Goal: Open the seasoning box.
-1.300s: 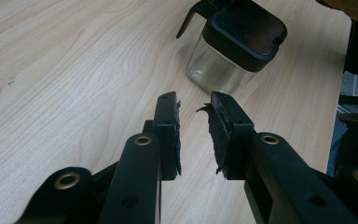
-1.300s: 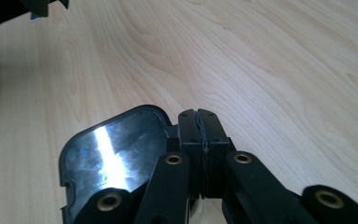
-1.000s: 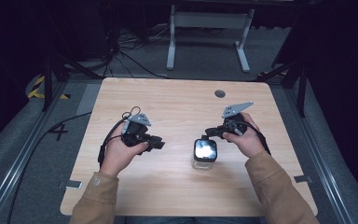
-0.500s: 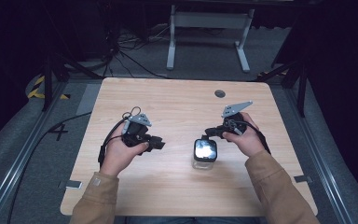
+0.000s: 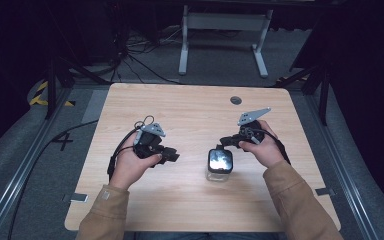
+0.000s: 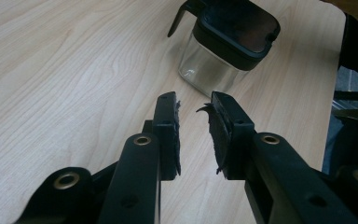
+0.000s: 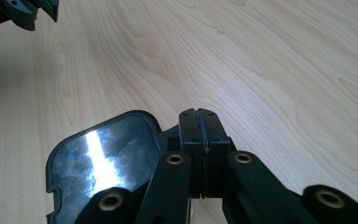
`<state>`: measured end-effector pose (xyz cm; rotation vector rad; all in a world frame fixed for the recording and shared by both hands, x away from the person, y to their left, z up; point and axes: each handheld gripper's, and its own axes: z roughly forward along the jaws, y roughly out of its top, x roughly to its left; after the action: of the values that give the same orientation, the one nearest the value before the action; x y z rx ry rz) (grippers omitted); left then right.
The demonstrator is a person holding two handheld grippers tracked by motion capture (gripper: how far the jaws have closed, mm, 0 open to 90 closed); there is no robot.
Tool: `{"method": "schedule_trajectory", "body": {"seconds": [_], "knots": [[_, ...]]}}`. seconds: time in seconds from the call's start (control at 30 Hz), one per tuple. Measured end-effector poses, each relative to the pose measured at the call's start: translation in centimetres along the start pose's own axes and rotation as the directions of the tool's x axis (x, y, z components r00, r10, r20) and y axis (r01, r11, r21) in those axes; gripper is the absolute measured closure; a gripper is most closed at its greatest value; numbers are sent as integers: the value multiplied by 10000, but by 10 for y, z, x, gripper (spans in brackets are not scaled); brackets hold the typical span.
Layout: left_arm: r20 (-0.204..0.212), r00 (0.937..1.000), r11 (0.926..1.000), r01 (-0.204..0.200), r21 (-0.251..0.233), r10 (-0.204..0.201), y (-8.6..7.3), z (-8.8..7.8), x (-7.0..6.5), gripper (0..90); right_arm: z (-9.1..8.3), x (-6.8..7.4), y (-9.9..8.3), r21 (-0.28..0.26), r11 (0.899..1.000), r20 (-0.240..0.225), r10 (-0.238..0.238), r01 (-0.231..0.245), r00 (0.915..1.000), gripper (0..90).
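Note:
A small clear glass jar [image 5: 220,165] with a black lid and a shiny top stands on the wooden table [image 5: 180,110], front of centre. In the left gripper view the jar [image 6: 228,42] is a short way ahead of my left gripper [image 6: 193,100], which is open by a narrow gap with nothing between its worn pads. The high view has the left gripper [image 5: 172,156] left of the jar, pointing at it. My right gripper [image 5: 223,142] sits at the jar's far edge. Its jaws [image 7: 199,114] are pressed together beside the lid [image 7: 102,158], close over a black tab on the rim.
A dark round grommet [image 5: 236,100] is set in the table near its far edge. A metal stand [image 5: 225,35] and cables lie on the floor beyond. The left gripper's cable [image 5: 115,150] loops off by the wrist. Bare wood surrounds the jar.

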<state>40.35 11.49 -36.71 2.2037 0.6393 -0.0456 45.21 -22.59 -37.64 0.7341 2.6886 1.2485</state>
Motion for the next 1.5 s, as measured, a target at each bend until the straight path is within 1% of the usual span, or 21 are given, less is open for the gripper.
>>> {"method": "schedule_trajectory", "body": {"seconds": [0.1, 0.17, 0.2, 0.3, 0.33, 0.37, 0.4, 0.6, 0.63, 0.67, 0.7, 0.77, 0.8, 0.9, 0.93, 0.97, 1.0, 1.07, 1.23, 1.4, 1.5], "knots": [[82, 9999, 9999, -109, 80, 108, 1, 0, -2, 733, 0, 0, 0, -8, 10000, 0, 26, -26, 10000, 900], [74, 9999, 9998, -146, 106, 145, 2, 1, -3, 734, 0, -1, 0, -6, 10000, 22, 42, -42, 10000, 900], [129, 9999, 10000, -77, 47, 76, 2, 2, -4, 735, 0, -1, 0, -7, 10000, 33, 42, -42, 10000, 900], [201, 9996, 9997, -180, 139, 177, 3, 4, -6, 739, 0, 0, 0, 10, 10000, 15, 44, -44, 10000, 900], [230, 9995, 9997, -233, 96, 231, 3, 6, -6, 740, 0, 0, 0, 19, 10000, 19, 43, -43, 10000, 900], [265, 9994, 9997, -223, 124, 219, 4, 7, -8, 742, 0, 0, 0, 21, 10000, 19, 33, -33, 10000, 900], [268, 9992, 9993, -313, 202, 308, 4, 8, -8, 743, 0, 0, 0, 32, 10000, 20, 64, -64, 10000, 900], [367, 9987, 9990, -352, 279, 342, 6, 15, -13, 753, 0, -1, 0, 40, 10000, 40, 82, -82, 10000, 900], [426, 9982, 9983, -428, 385, 412, 7, 16, -13, 755, 0, -1, 0, 50, 9999, 49, 94, -95, 9999, 900], [466, 9982, 9987, -400, 314, 385, 7, 18, -15, 756, 0, -1, 0, 53, 9999, 58, 93, -94, 9999, 900], [513, 9978, 9981, -449, 415, 428, 7, 20, -17, 758, 0, -1, 0, 56, 9999, 69, 92, -93, 9999, 900], [669, 9962, 9977, -589, 330, 566, 9, 26, -21, 768, 1, -1, 0, 57, 10000, 86, 71, -72, 9999, 900], [723, 9958, 9975, -595, 373, 567, 10, 30, -24, 773, 1, -1, 0, 63, 10000, 90, 57, -57, 9999, 900], [1267, 9889, 9966, -803, 181, 774, 12, 42, -32, 800, 1, -1, 0, 50, 9999, 101, 90, -90, 9999, 900], [1267, 9889, 9966, -803, 181, 774, 12, 42, -32, 814, 1, -1, 0, 50, 9999, 101, 90, -90, 9999, 900], [1420, 9867, 9966, -815, 91, 794, 13, 47, -35, 814, 1, 0, 0, 51, 9999, 114, 87, -88, 9999, 900], [1469, 9854, 9961, -881, 97, 857, 14, 50, -37, 823, 1, 0, 0, 47, 10000, 125, 84, -85, 9999, 900], [1432, 9852, 9952, -972, 139, 942, 15, 58, -42, 836, 1, -1, 0, 38, 9999, 112, 101, -101, 9999, 900], [1468, 9838, 9935, -1091, 318, 1033, 17, 71, -47, 848, 1, -1, -1, 28, 9999, 112, 110, -110, 9999, 900], [1415, 9842, 9939, -1097, 151, 1065, 17, 75, -49, 854, 1, -2, -1, -8, 9999, 112, 136, -136, 9998, 900], [1329, 9854, 9943, -1059, -101, 1063, 19, 76, -50, 858, 2, -2, -1, 3, 9999, 134, 128, -128, 9998, 900]]}}
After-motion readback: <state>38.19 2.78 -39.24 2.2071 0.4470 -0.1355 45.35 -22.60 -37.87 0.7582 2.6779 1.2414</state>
